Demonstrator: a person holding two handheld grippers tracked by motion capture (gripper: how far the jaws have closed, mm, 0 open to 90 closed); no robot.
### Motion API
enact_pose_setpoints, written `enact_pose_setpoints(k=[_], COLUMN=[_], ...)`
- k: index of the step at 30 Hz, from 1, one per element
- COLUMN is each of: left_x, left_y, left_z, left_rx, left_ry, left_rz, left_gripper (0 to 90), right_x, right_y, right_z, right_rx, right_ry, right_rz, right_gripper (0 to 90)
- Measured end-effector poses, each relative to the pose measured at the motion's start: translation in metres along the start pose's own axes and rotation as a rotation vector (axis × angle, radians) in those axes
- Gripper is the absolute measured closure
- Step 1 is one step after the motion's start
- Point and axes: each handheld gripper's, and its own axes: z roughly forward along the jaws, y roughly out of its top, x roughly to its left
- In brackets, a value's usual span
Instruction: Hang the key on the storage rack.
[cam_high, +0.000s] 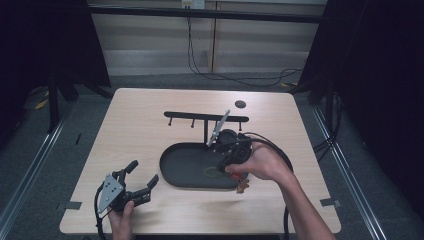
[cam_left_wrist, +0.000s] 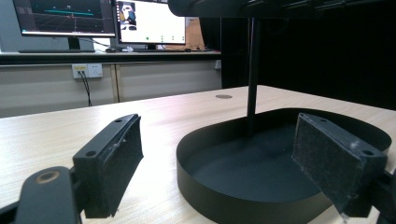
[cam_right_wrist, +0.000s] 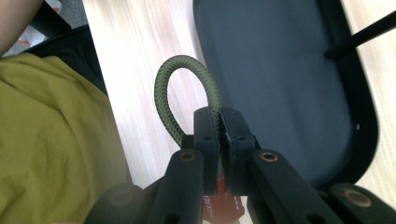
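One black oval tray at table centre, one T-shaped rack rising from its far side. Two grippers: left gripper near-left, jaws spread, holding nothing; right gripper over tray's near-right rim, pinching one green cord loop.

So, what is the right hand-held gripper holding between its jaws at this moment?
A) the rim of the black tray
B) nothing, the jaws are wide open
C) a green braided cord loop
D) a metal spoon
C: in the right gripper view the right hand-held gripper has its jaws closed on a green braided cord loop, above the table edge beside the black tray.
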Motion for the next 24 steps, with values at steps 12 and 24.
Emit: enact_pose_setpoints(k=[12,24], left_x=[0.0,0.0], left_y=[0.0,0.0], left_z=[0.0,0.0], left_rx=[0.003,-0.003], left_ry=[-0.001,0.002], left_rz=[0.004,-0.005], left_gripper=[15.6,15.7], right_x=[-0.011,-0.031], right_y=[0.019,0.032], right_z=[-0.012,-0.03], right_rx=[-0.019,-0.046], right_ry=[-0.019,-0.047], right_rz=[-0.003,0.036], right_gripper=[85.9,85.9])
